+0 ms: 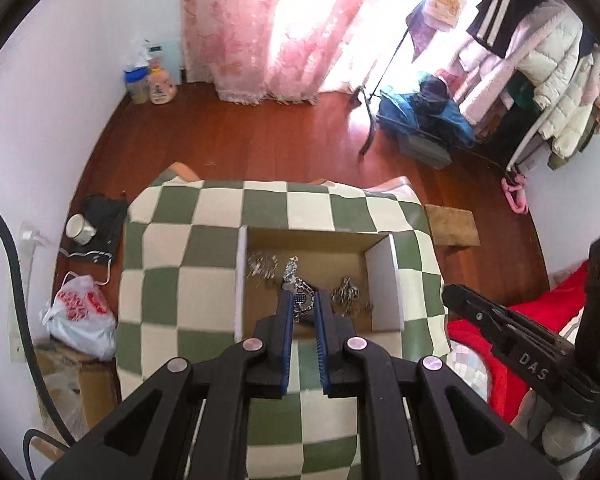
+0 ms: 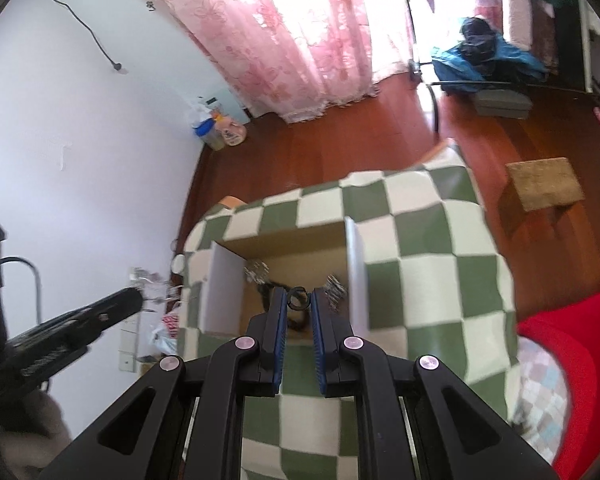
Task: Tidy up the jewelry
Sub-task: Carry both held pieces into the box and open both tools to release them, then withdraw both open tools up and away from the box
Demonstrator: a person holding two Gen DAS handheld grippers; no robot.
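Note:
An open cardboard box (image 1: 320, 242) with white flaps sits on a green-and-cream checkered cloth. Inside lie a silver jewelry cluster (image 1: 262, 266) at the left and another (image 1: 346, 294) at the right. My left gripper (image 1: 303, 300) is shut on a beaded necklace piece (image 1: 298, 284) above the box middle. In the right wrist view the box (image 2: 284, 246) shows both clusters, one on the left (image 2: 256, 270) and one on the right (image 2: 335, 286). My right gripper (image 2: 298, 300) is shut on a small dark ring (image 2: 299, 298), with dark strands below it.
The checkered cloth (image 1: 188, 248) covers a small table on a red wood floor. A red blanket (image 1: 512, 344) lies to the right, a plastic bag (image 1: 82, 314) and a cup (image 1: 80, 229) to the left. A clothes rack (image 1: 540, 80) stands at the back right.

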